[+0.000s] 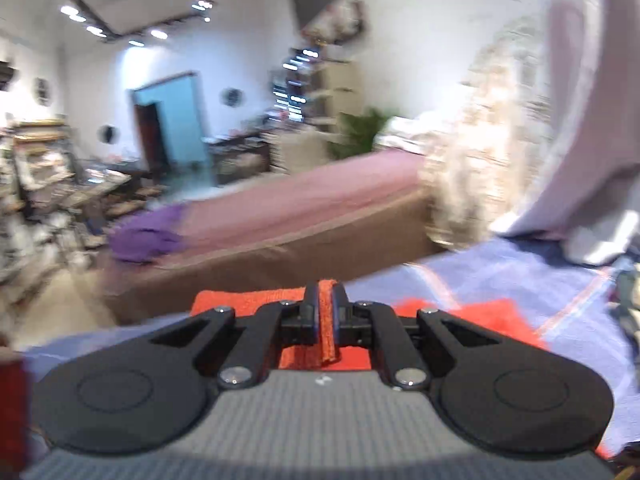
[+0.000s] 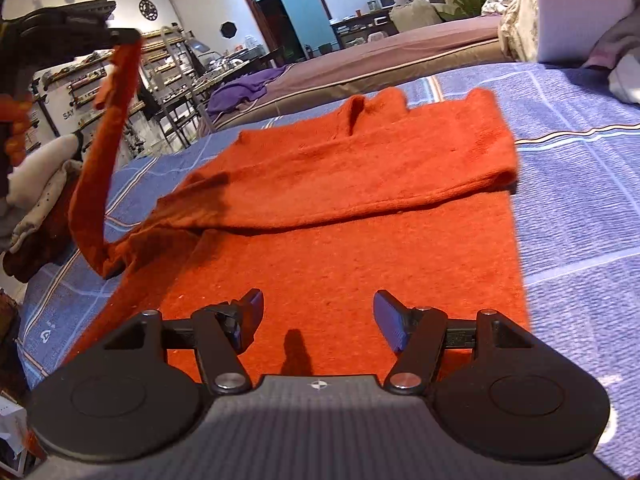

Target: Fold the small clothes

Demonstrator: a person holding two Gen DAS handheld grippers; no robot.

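A bed spread with a blue checked cover (image 2: 580,184) fills the foreground of a cluttered, brightly lit room. On it lies an orange knitted sweater (image 2: 360,208), spread flat with its upper part already doubled over the lower, so a thick fold runs across the middle. One sleeve (image 2: 104,152) rises off the left side of the garment in a long taut strip up to the left gripper (image 1: 326,316), whose jaws are clamped together on the sleeve's end; in the left wrist view the orange cloth stands pinched edge-on between the two black fingers, and that view is heavily blurred. The right gripper (image 2: 318,320) hangs just above the near hem of the sweater, jaws wide apart with nothing between them, its shadow falling on the knit. Left of the bed sits a heap of pale and dark clothes (image 2: 44,200). Beyond the blue cover stands a second bed with a mauve sheet (image 2: 420,46), a purple cloth (image 2: 240,88) lying on its near corner. Farther back are metal shelves (image 2: 172,64) and a turquoise door (image 2: 296,8).
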